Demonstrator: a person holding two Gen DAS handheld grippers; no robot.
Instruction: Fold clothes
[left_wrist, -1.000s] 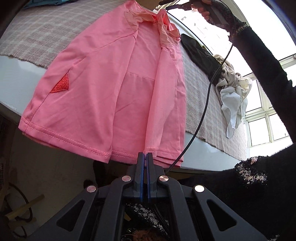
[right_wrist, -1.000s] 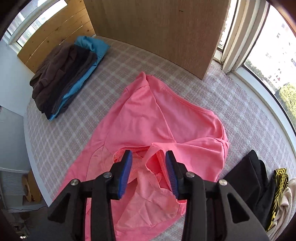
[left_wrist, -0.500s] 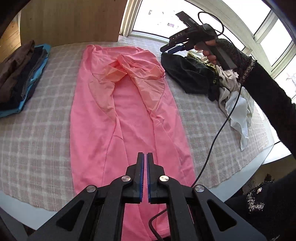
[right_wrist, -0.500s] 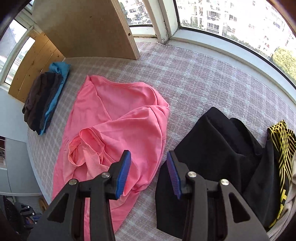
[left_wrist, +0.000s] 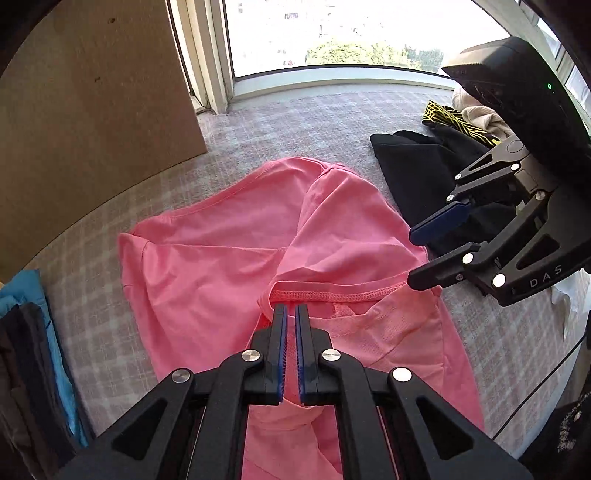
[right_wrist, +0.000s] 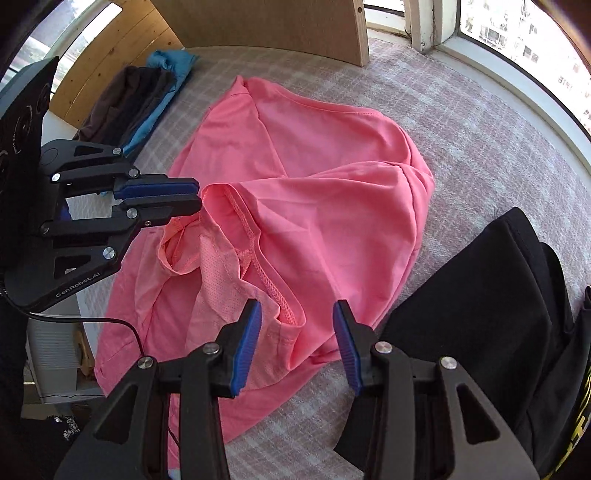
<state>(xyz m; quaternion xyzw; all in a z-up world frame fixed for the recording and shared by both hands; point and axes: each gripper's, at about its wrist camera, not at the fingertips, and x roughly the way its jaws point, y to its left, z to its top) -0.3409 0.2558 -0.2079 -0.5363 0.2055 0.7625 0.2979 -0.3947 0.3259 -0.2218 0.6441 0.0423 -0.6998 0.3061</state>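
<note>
Pink shirt (left_wrist: 229, 258) now folded double, left tongs (left_wrist: 291, 314) opening.

You have a plain salmon-pink shirt (right_wrist: 306, 192) before you, its inner mesh lining (right_wrist: 221, 280) a paler peach-pink. Under it the worktop cloth (right_wrist: 480, 125) is checked in grey, mauve and white. At the worktop's right edge you see a black garment (right_wrist: 480, 295), a black-and-yellow net-patterned piece (left_wrist: 450, 118) and a cream one (left_wrist: 480, 114). At the left edge your stack (right_wrist: 129, 99) runs brown, black and bright blue. Both tools, left (left_wrist: 291, 314) and right (right_wrist: 297, 306), are black with blue pads (right_wrist: 247, 343).
</note>
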